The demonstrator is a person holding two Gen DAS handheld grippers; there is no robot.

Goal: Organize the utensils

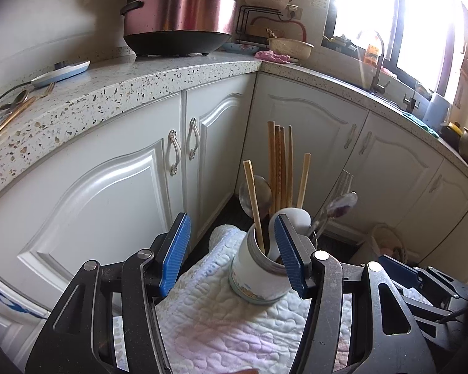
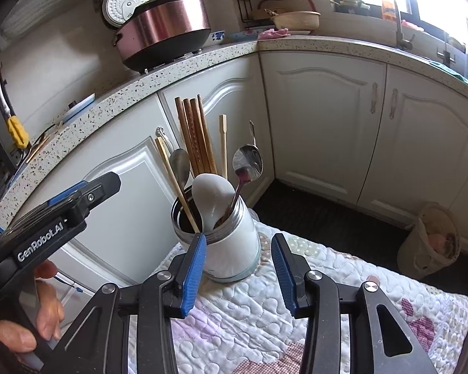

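Note:
A white utensil holder [image 1: 259, 277] [image 2: 234, 249] stands upright on a quilted cloth [image 1: 221, 321] [image 2: 343, 280]. It holds wooden chopsticks [image 1: 280, 168] [image 2: 196, 134], metal spoons [image 2: 248, 162], a fork [image 1: 343, 184] and a white ceramic spoon [image 2: 212, 193]. My left gripper [image 1: 232, 221] is open just short of the holder, its right pad in front of the rim. My right gripper [image 2: 238, 238] is also open, and the holder sits just beyond its tips with nothing pressed. A gold fork and spoons [image 1: 18, 106] lie on the counter at the left.
A speckled stone counter [image 1: 171, 78] wraps the corner above white cabinet doors [image 1: 109, 193]. A pink rice cooker [image 1: 177, 18] with its lid up stands on it, near a blue-white dish [image 1: 60, 73]. A woven basket [image 2: 433, 243] sits on the dark floor. A hand [image 2: 46, 311] holds the left gripper.

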